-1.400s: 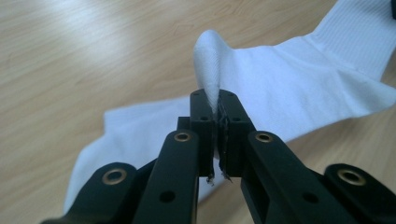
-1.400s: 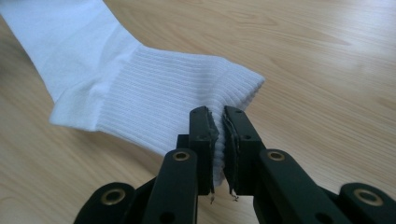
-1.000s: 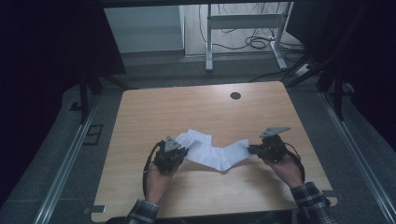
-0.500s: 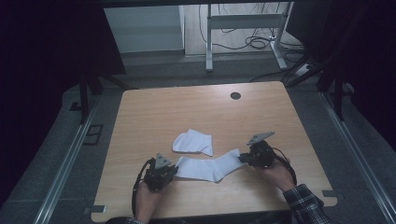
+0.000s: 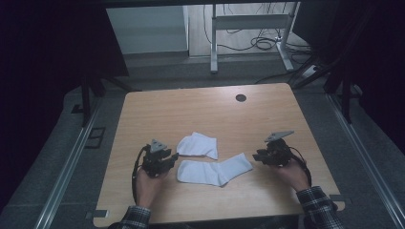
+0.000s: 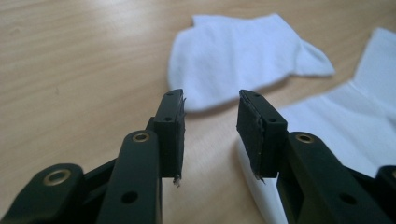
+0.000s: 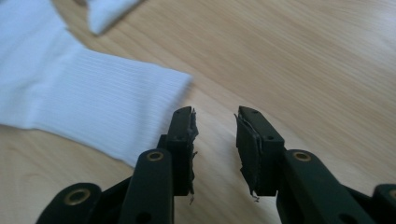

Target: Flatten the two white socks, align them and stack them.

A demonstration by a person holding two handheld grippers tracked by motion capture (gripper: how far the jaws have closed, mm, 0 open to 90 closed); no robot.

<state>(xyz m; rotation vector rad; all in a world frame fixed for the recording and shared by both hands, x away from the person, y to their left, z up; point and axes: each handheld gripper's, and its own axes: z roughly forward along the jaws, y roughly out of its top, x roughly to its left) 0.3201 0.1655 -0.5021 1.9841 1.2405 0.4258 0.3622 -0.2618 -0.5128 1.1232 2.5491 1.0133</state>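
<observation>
Two white socks (image 5: 214, 171) (image 5: 198, 145) (apart) between two parted hand-held grippers (image 5: 168, 159) (image 5: 260, 155)

You are wearing plaid sleeves, dark with pale checks, showing at both cuffs. Your left gripper (image 5: 173, 158) is showing matte black, a grey three-cornered plate on top, a black cable looping from its rear. Your right gripper (image 5: 256, 156) is matching: black body, grey plate, trailing cable. Brass-ringed pivot holes and small screws are dotting the jaw arms; the black pads (image 7: 183, 135) are fraying at their edges.
</observation>
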